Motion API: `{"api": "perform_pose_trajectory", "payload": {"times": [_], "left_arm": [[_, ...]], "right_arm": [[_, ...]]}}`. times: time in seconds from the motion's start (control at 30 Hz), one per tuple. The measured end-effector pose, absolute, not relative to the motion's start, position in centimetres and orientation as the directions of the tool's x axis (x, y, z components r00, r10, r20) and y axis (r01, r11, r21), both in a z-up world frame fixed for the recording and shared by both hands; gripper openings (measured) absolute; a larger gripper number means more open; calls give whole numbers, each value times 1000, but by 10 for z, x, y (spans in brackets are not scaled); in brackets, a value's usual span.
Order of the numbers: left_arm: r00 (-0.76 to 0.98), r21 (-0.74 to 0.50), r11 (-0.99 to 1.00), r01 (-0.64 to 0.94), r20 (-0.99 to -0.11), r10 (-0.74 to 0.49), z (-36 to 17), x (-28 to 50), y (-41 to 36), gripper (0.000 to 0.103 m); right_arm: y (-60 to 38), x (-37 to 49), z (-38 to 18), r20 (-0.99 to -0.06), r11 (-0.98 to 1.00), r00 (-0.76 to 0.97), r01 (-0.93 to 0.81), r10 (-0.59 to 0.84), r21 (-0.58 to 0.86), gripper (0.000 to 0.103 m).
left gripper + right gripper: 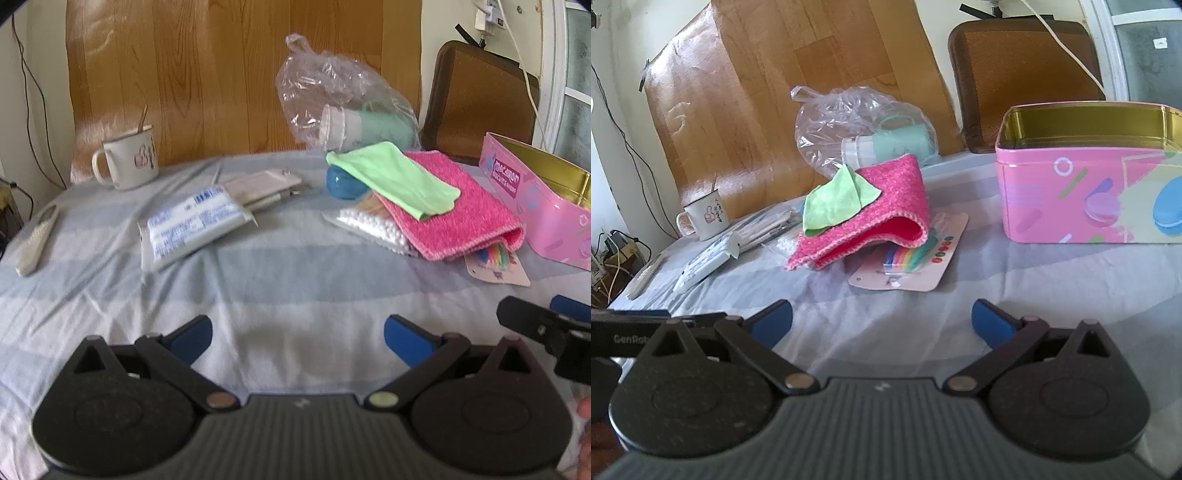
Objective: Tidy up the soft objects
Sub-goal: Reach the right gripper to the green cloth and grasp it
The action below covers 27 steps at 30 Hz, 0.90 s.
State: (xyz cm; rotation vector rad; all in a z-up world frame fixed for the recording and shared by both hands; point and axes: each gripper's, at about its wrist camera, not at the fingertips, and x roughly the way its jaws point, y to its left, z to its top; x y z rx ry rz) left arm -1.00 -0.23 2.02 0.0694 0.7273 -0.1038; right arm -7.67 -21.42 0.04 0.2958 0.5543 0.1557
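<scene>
Both hand-held grippers hover empty, jaws wide apart, over the striped worktop.

From the left hand-held gripper (297, 341), the pink cloth (454, 206) lies at two o'clock, green cloth (399, 181) on top, hiding a blue ball (341, 186) and a bag of white beads (373, 229). The right hand-held gripper (882, 325) alone shows the pink tin (1086, 199) whole, at two o'clock, and the rainbow card (908, 262) under the pink cloth's edge.

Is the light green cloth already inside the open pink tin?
No, the light green cloth lies on top of the folded pink knitted cloth on the table, apart from the open pink tin.
</scene>
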Motion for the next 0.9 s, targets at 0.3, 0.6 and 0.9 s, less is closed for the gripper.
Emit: {"api": "perform_pose_trajectory", "payload": {"times": [0.3,0.6,0.9], "left_arm": [[743,29,996,90,-668,-47,14,3,1,103],[740,26,997,72,-671,-36,6,6,7,103],[734,34,997,62,-679,-22,-2,9,9,103]], "right_arm": [[-212,-83,12,-451,960,866,-104,215,259,67],[-210,-82,19,-423,964,881,-120,214,238,42],[-210,-77,23,-414,968,886,-130,210,213,43]]}}
